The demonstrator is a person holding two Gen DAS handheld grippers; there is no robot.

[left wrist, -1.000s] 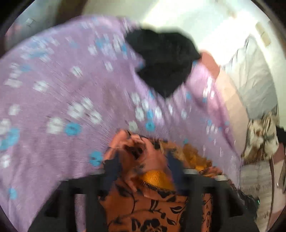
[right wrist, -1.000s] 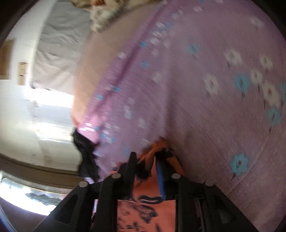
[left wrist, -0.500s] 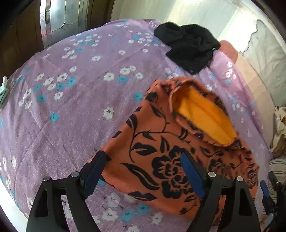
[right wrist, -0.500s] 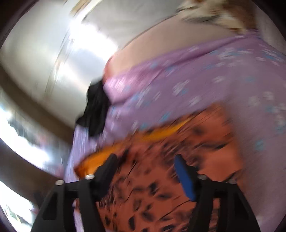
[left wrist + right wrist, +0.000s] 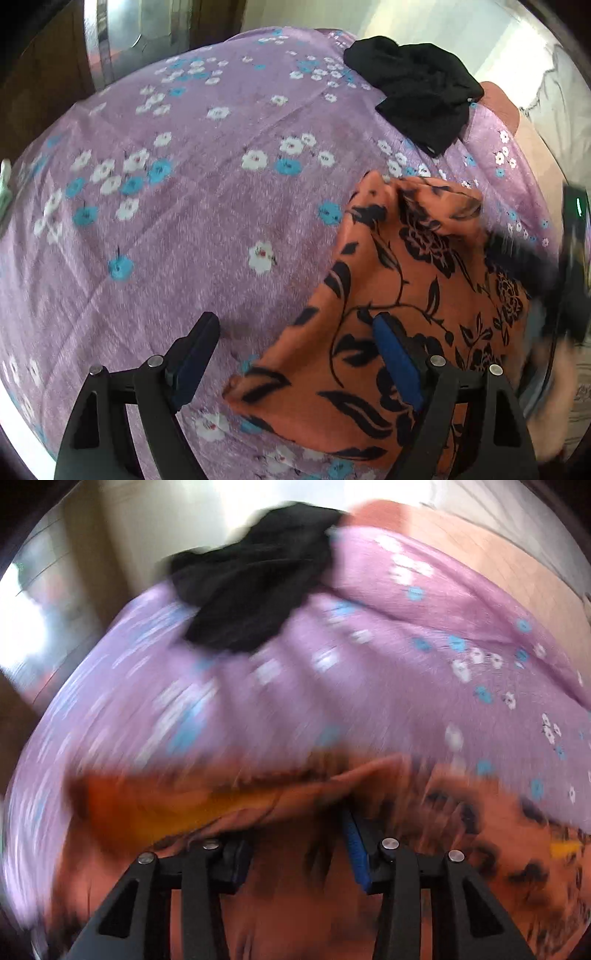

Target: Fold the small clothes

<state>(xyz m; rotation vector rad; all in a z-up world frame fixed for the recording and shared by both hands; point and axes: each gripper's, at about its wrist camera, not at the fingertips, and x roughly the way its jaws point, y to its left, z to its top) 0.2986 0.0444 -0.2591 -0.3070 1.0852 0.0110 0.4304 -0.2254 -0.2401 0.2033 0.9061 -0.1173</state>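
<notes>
Right wrist view badly motion-blurred. Right gripper (image 5: pixel 295 834) closing, orange floral garment (image 5: pixel 406 295) bunched between its jaws; whether the pads press it, can't tell. Left gripper (image 5: pixel 295 347) jaws wide apart, holding nothing, one finger over the garment's edge. Garment lies toward the bed's right edge on purple floral bedsheet (image 5: pixel 184 221). Black garment (image 5: pixel 417 99) at far edge. Wooden furniture beyond.

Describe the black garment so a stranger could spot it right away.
Start from the purple floral bedsheet. At its far edge lies the black garment, a crumpled heap. It is plain black, unlike the orange garment, which carries a black flower print.
</notes>
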